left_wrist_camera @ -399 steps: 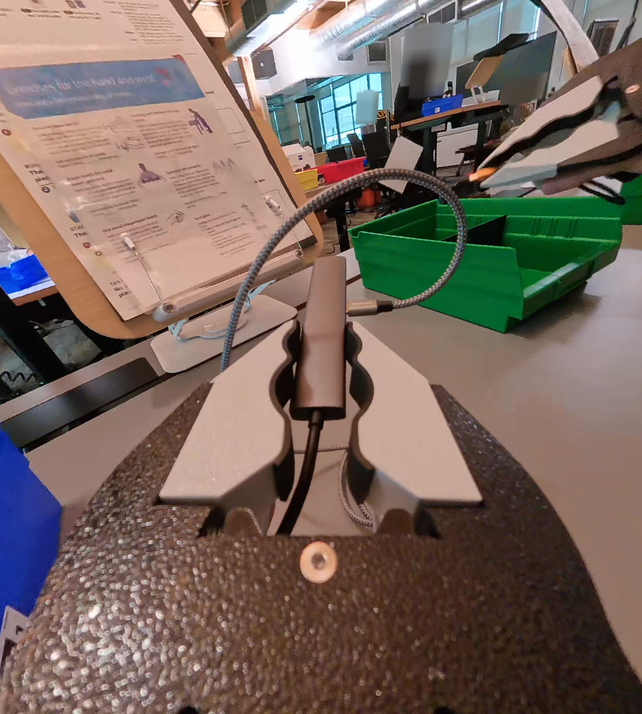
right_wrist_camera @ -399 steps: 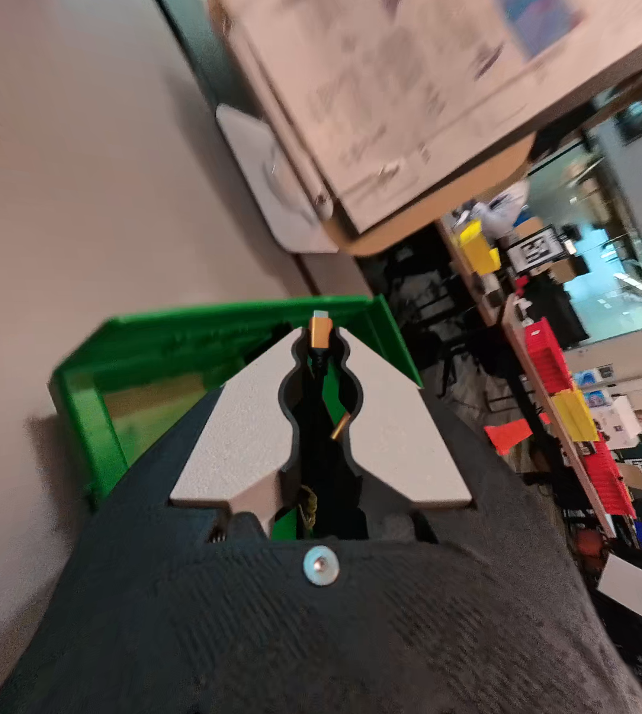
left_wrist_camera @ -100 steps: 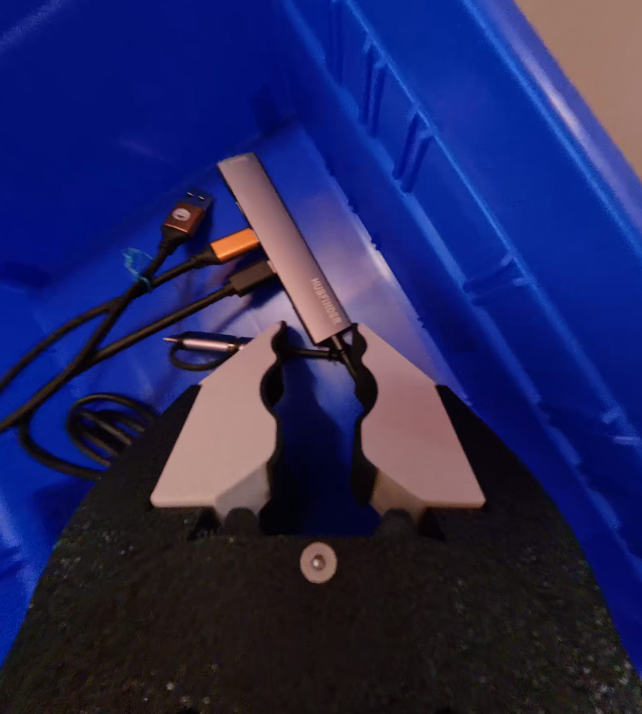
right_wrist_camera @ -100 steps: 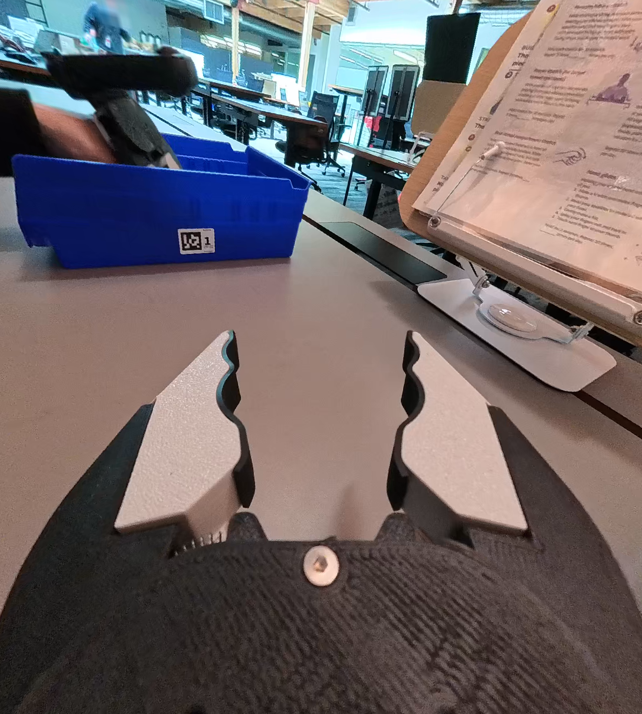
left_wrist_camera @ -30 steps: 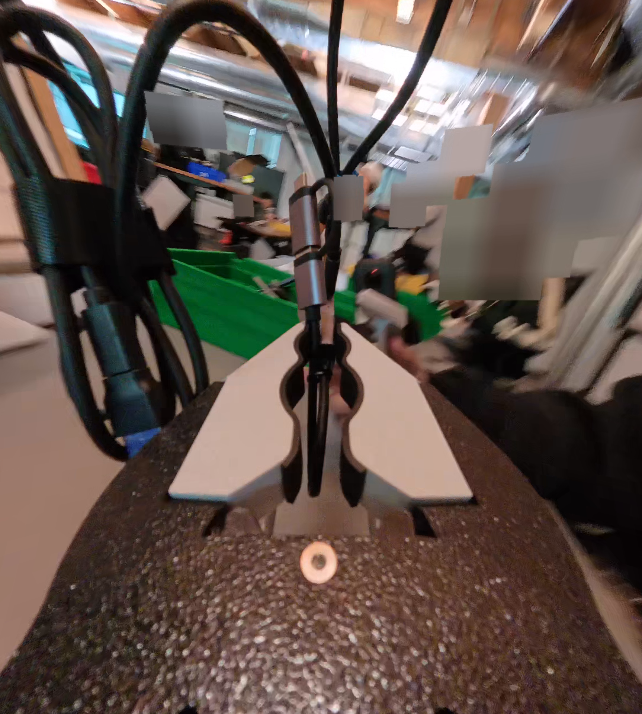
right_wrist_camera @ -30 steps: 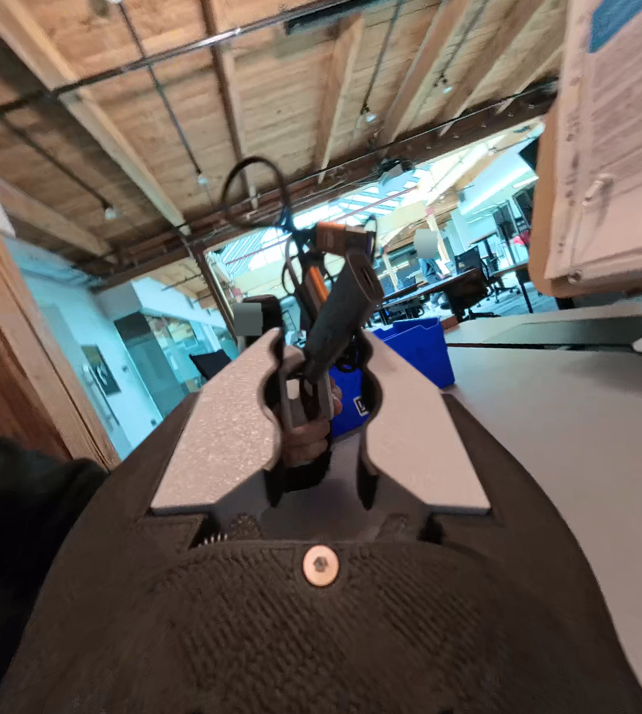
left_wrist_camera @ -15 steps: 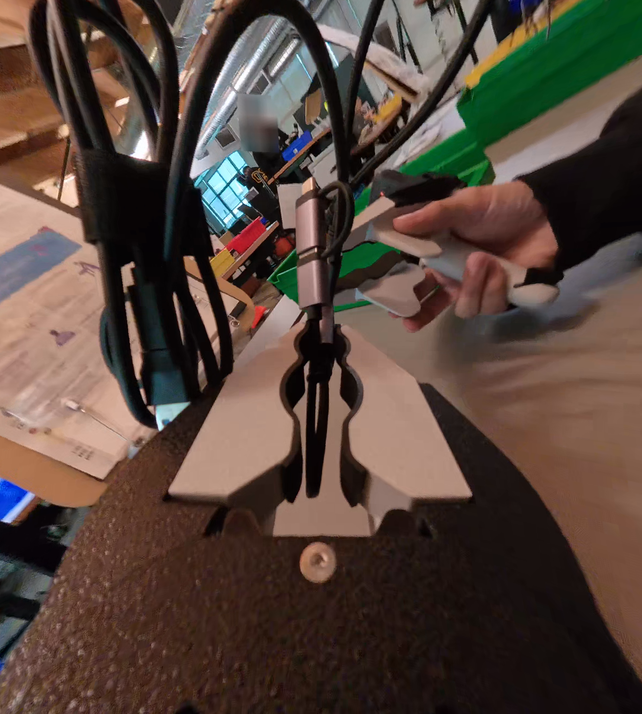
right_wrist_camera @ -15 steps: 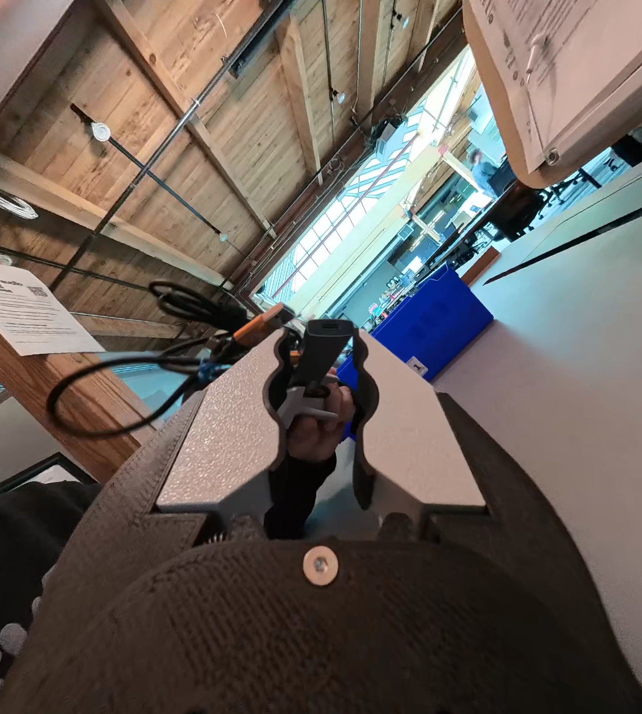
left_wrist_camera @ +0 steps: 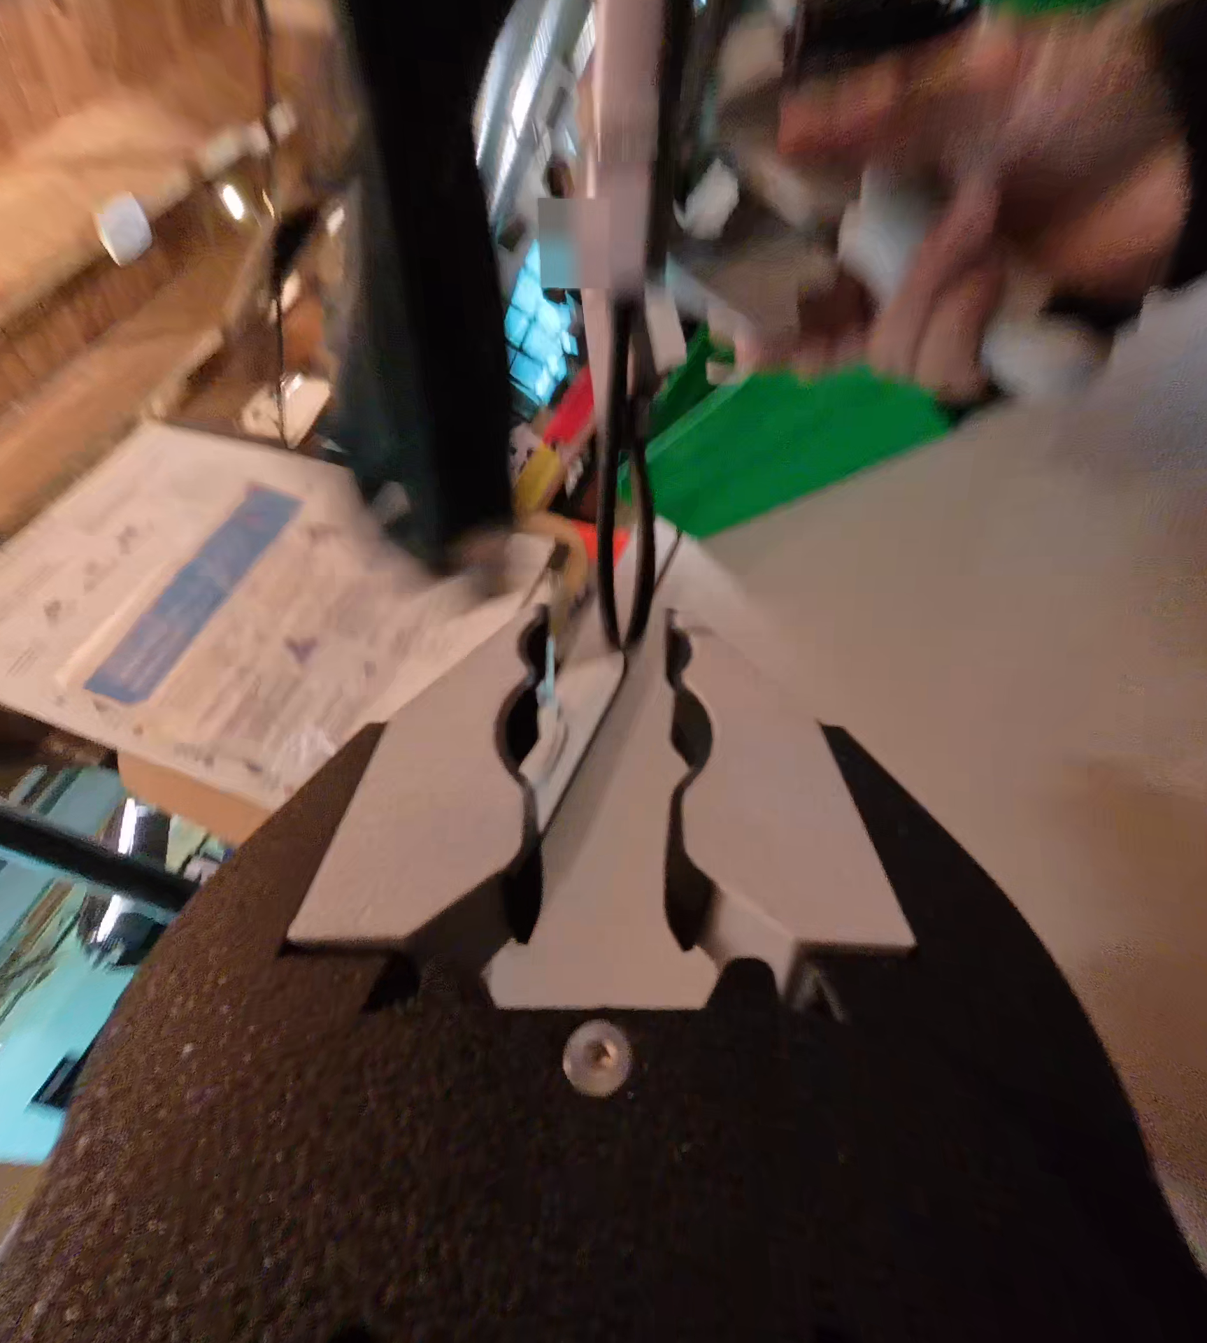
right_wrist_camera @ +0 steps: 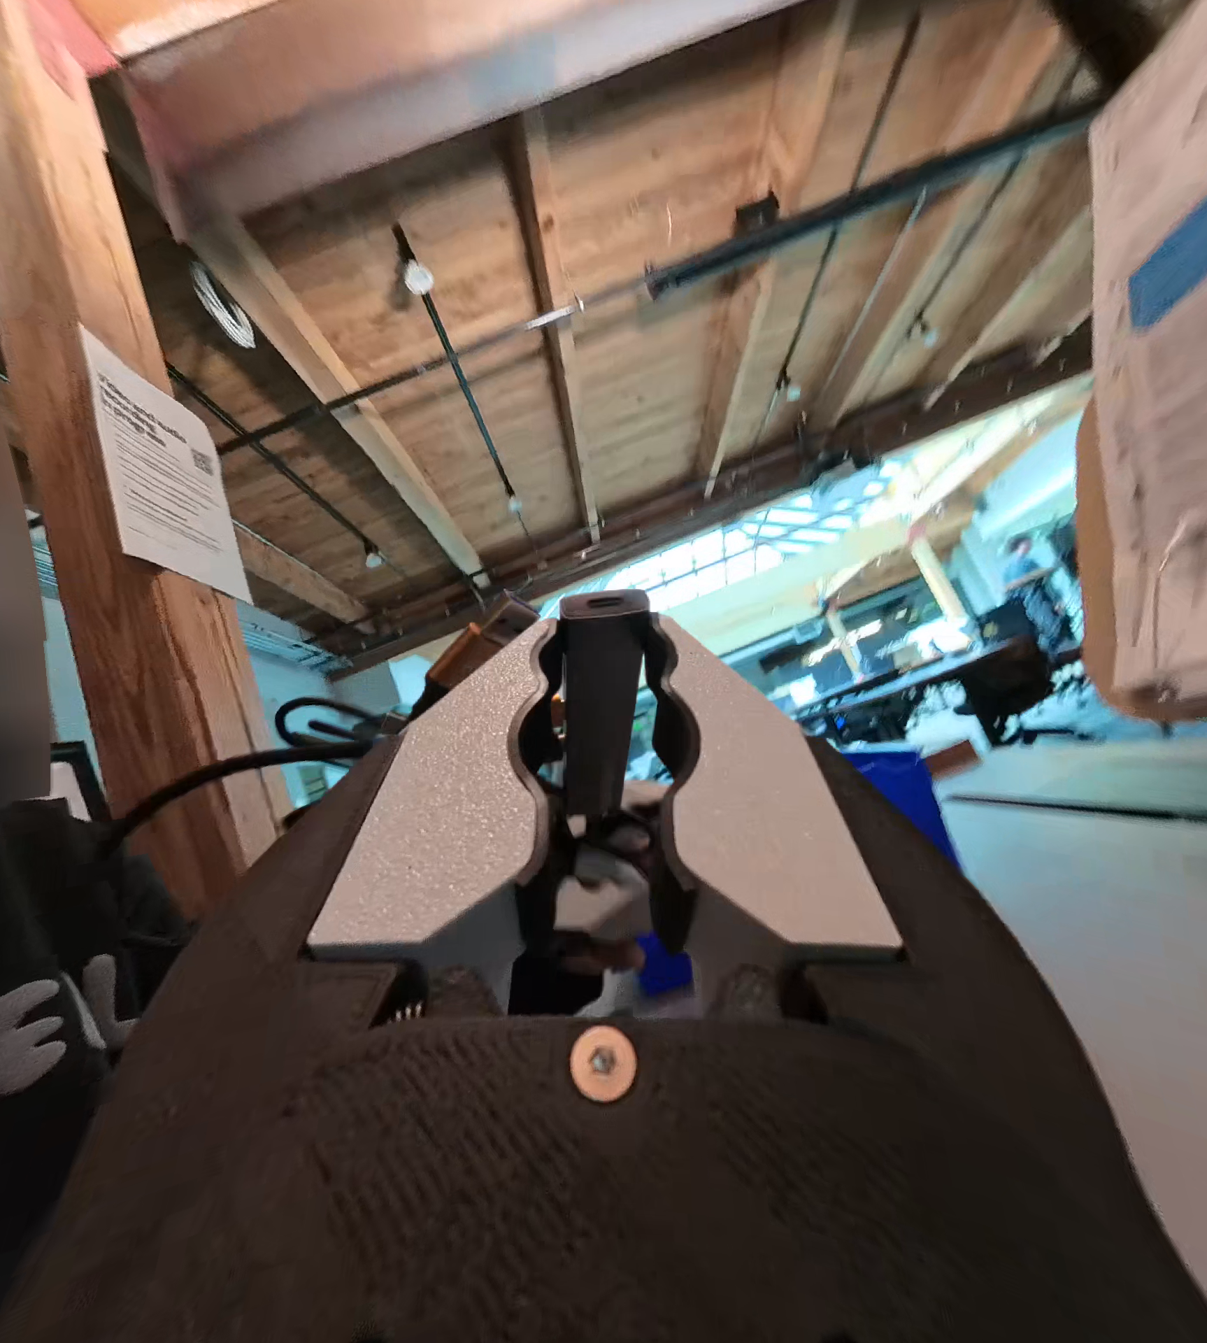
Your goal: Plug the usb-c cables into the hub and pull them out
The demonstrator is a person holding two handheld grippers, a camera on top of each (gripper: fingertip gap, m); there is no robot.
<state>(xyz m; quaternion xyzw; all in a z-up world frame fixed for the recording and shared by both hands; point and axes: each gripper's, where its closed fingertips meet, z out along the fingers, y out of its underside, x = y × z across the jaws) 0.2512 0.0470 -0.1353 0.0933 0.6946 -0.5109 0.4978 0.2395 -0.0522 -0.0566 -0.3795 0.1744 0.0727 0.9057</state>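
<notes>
Hub point(right_wrist_camera: 597, 698), a dark grey slim block, stands almost upright between the 2 fingers of the right gripper point(right_wrist_camera: 600, 639). The jaws are closed on its 2 sides, and its top end with 1 small oval port rises a little above the fingertips point(right_wrist_camera: 513, 668). Its lower end reaches down into the gap between the fingers, where part of a hand point(right_wrist_camera: 600, 952) shows behind it. Just left of the hub, behind the left finger, an orange and dark connector point(right_wrist_camera: 484, 639) points up, and black cables point(right_wrist_camera: 237, 763) run from there to the left, past a wooden post point(right_wrist_camera: 114, 581) with a paper sheet on it.

In the left wrist view the picture is very blurred. The left gripper point(left_wrist_camera: 604, 632) has its jaws apart, with a clear gap between the 2 fingers. A thin black cable loop point(left_wrist_camera: 626, 509) hangs down in front of the fingertips, and its lowest part comes to the mouth of the gap; I cannot tell if it touches a finger. Above the loop a pale grey connector body point(left_wrist_camera: 619, 145) goes up out of the picture. A thick black bundle point(left_wrist_camera: 433, 291) hangs to the left of it. At the upper right a blurred hand point(left_wrist_camera: 986, 218) holds something pale above a grey table point(left_wrist_camera: 949, 654), near a green bin point(left_wrist_camera: 789, 450).
</notes>
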